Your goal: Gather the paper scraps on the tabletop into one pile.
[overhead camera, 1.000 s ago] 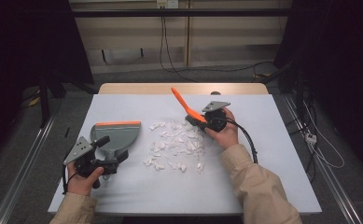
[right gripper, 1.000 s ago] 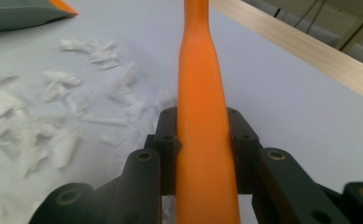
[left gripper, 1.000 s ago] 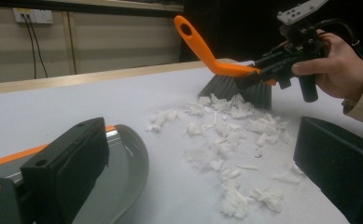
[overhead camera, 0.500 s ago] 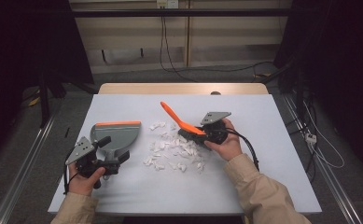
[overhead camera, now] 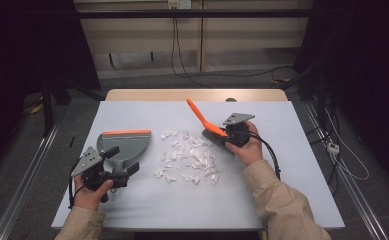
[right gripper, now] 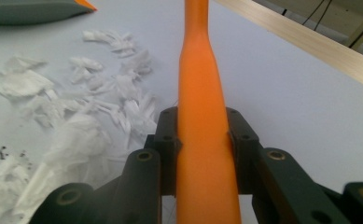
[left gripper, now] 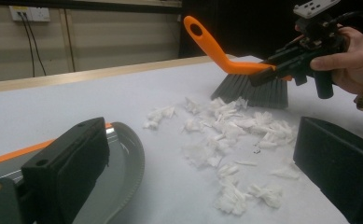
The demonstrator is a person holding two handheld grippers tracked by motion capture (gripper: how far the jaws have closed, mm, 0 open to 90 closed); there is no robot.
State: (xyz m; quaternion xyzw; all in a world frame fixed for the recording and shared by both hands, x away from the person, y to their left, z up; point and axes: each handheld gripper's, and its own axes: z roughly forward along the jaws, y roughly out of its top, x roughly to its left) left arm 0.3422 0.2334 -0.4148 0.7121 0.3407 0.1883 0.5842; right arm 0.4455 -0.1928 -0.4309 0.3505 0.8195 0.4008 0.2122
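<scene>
A pile of white paper shreds (overhead camera: 189, 157) lies mid-table. My right gripper (overhead camera: 223, 136) is shut on the orange handle of a hand brush (overhead camera: 201, 116). Its dark bristles (left gripper: 254, 91) rest on the table at the pile's far right edge. In the right gripper view the handle (right gripper: 200, 70) runs straight out between the jaws, with shreds (right gripper: 76, 112) to its left. A grey dustpan (overhead camera: 124, 142) with an orange lip lies left of the pile. My left gripper (overhead camera: 122, 161) sits at its near end, jaws wide apart. The pan (left gripper: 118, 172) lies beside one jaw, and only table and shreds (left gripper: 230, 126) lie between them.
The white tabletop (overhead camera: 292, 165) has bare room to the right and along the front. A wooden strip (overhead camera: 192, 95) borders its far edge. Cables and dark stands sit on the floor beyond. A black cable (overhead camera: 269, 155) trails from the right gripper.
Half a second ago the brush leaned left toward the pile; it has since swung back right and a little farther away. The left hand and dustpan have stayed put.
</scene>
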